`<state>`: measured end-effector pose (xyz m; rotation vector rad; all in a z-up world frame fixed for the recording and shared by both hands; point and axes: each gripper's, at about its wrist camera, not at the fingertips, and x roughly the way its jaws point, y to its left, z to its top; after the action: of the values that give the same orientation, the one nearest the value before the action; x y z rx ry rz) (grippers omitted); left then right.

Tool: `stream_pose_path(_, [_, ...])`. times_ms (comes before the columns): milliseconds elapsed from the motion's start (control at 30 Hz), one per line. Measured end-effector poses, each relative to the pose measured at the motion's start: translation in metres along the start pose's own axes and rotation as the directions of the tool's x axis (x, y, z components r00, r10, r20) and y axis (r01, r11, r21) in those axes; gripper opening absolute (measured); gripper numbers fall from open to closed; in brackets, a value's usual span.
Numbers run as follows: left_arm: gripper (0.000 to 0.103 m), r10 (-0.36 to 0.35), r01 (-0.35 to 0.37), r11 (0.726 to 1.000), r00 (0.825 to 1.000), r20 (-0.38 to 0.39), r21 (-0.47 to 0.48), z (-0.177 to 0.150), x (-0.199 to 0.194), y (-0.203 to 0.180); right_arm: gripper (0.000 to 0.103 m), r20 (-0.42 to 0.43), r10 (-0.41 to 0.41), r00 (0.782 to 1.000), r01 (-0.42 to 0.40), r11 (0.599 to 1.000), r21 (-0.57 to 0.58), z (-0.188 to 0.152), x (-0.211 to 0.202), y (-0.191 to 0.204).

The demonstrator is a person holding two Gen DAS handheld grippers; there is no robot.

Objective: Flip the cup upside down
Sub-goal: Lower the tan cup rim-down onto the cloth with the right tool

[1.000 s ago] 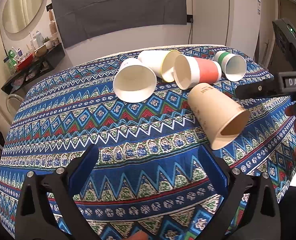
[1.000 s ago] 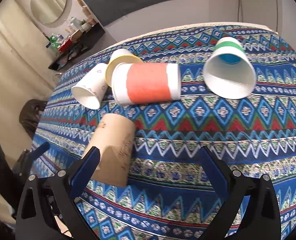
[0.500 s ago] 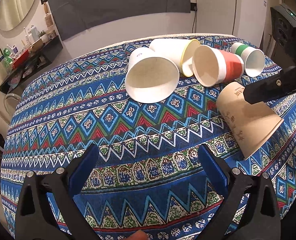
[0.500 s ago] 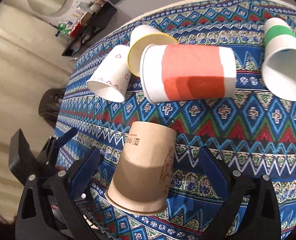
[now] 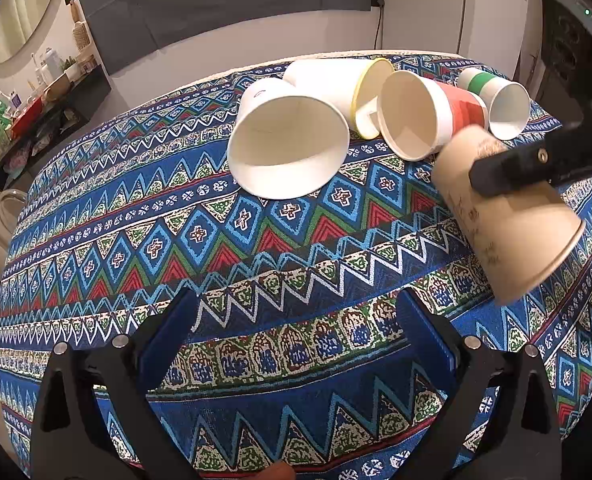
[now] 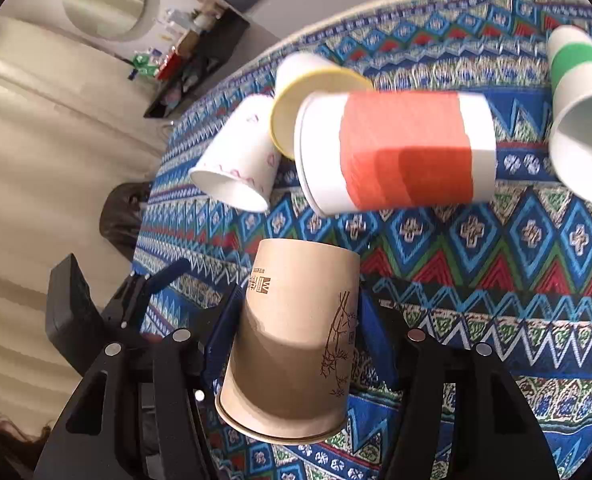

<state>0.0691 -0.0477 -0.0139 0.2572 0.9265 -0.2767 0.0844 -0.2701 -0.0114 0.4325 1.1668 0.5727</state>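
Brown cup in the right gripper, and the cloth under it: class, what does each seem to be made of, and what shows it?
Brown cup: likely kraft paper, matte, with a rolled rim and printed ink sketch. Cloth: seemingly woven fabric, matte; its patterned bands ripple slightly.

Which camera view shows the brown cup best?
The right wrist view: the brown cup fills the centre, sharp, held between the right gripper's fingers, with its print readable. The left wrist view shows the cup blurred at the right side, partly hidden by a finger.
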Motion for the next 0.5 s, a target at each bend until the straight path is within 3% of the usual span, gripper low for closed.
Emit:
stream_pose_path(200, [0.097, 0.021, -0.021, 1.000, 1.000, -0.004, -0.001, 0.000, 0.000, -0.009, 0.054, 0.177, -0.076, 0.981, 0.097, 0.989, -0.109, -0.003, -0.021, 0.012])
stream_pose_path(367, [0.097, 0.038, -0.038, 0.999, 0.999, -0.012, -0.020, 0.001, 0.003, -0.006, 0.054, 0.328, -0.178, 0.928, 0.256, 0.944, -0.210, -0.010, -0.024, 0.021])
stream_pose_path(500, [0.097, 0.049, -0.049, 0.998, 0.999, -0.017, -0.044, 0.004, 0.006, -0.004, 0.054, 0.427, -0.255, 0.867, 0.397, 0.872, -0.285, -0.017, -0.019, 0.028])
